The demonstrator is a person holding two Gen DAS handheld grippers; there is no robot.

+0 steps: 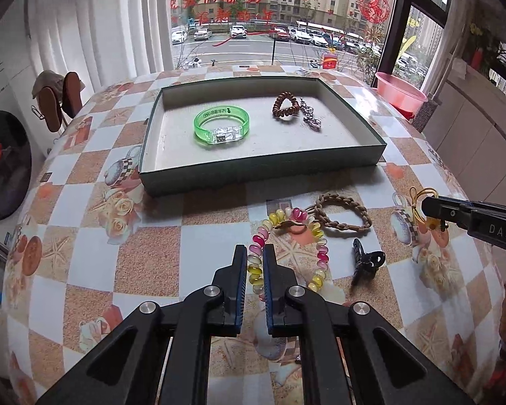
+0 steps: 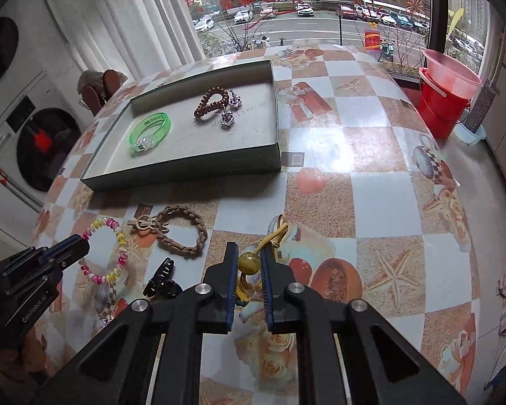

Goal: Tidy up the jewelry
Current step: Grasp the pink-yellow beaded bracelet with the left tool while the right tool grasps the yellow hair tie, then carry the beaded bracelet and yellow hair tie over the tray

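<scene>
In the left wrist view my left gripper (image 1: 254, 253) is shut on a pink, yellow and white spiral bracelet (image 1: 315, 236), whose loop trails to the right over the table. My right gripper (image 2: 249, 253) is shut on a yellow elastic hair tie with an amber bead (image 2: 248, 261). Its cord sticks out past the fingertips. Between the two lie a brown braided tie (image 2: 192, 229) and a black hair claw (image 2: 162, 278). Beyond them a shallow green box (image 1: 263, 168) holds a green bangle (image 1: 222, 128), a brown coil tie (image 1: 285, 106) and silver charms (image 1: 310, 114).
The round table wears a checked cloth and drops off on all sides. A pink basin (image 2: 452, 71) on a red bucket (image 2: 438, 108) stands on the floor at the right. On the left is a washing machine (image 2: 44, 148). A window runs behind the table.
</scene>
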